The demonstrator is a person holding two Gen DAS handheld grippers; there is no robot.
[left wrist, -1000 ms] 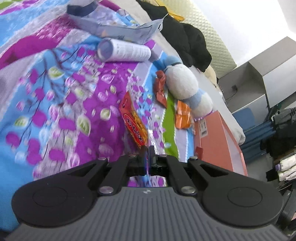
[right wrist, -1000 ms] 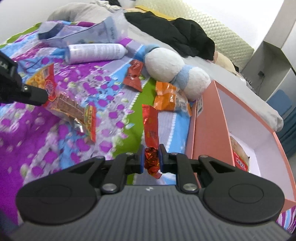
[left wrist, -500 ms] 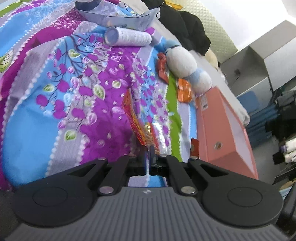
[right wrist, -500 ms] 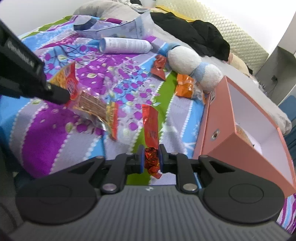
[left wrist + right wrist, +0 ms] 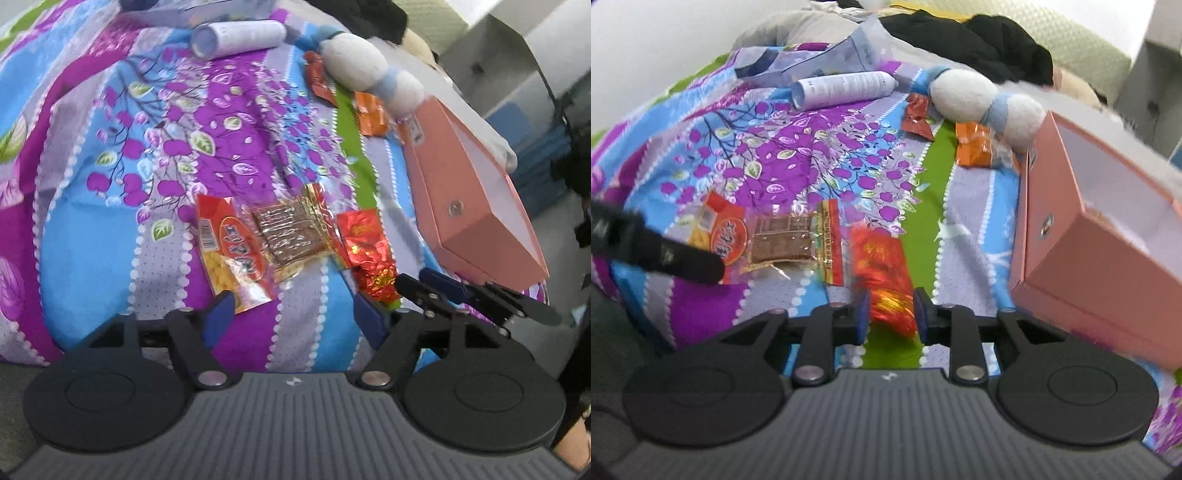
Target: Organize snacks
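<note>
the flowered bedspread (image 5: 110,155) fills both views, purple and blue with a green stripe. everything below is placed against the pink box (image 5: 1082,236), which lies open on the spread's right side with something pale and red inside that is too blurred to name. beyond the box's far corner rests a white and blue plush toy (image 5: 982,98), and further from the box a white bottle (image 5: 846,88) lies on its side with a crumpled grey bag (image 5: 812,61) behind it. a black garment (image 5: 979,44) is heaped past the toy. just beside the box's far corner sits an orange snack packet (image 5: 973,147); a dark red packet (image 5: 916,116) lies a little further off, against the toy.

well to the left of the box, a clear cracker packet (image 5: 266,243) with red and gold printing lies flat on the spread, just ahead of the left gripper (image 5: 293,319), whose jaws are opening wide with nothing between them. between that packet and the box lies a red foil snack (image 5: 882,269), its near end between the pads of the right gripper (image 5: 890,310); those jaws are opening, and the pads seem to stand just clear of the foil, though motion blur makes this uncertain.
</note>
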